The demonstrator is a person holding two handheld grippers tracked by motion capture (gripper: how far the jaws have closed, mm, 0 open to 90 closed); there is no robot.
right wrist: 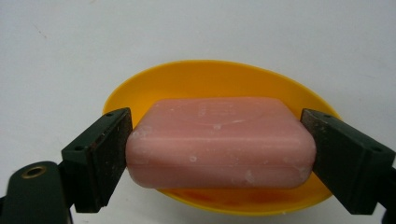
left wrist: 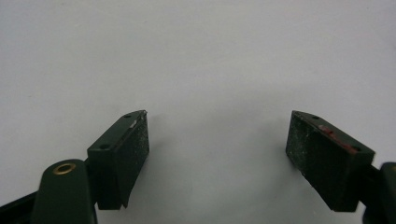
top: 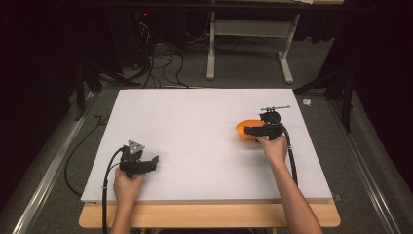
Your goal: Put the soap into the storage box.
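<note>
**Black tongs, bare forearms**

The left tongs (top: 155, 159) and right tongs (top: 247, 130) are black throughout. The left one carries a grey three-cornered plate (top: 135, 146) on top. A black cable (top: 104, 180) trails from each. Each jaw is a flat rectangular block with small screw holes, scuffed pale on its inner face; a brass-ringed hole (left wrist: 64, 168) sits at the base. The forearms wear no sleeves.
</note>
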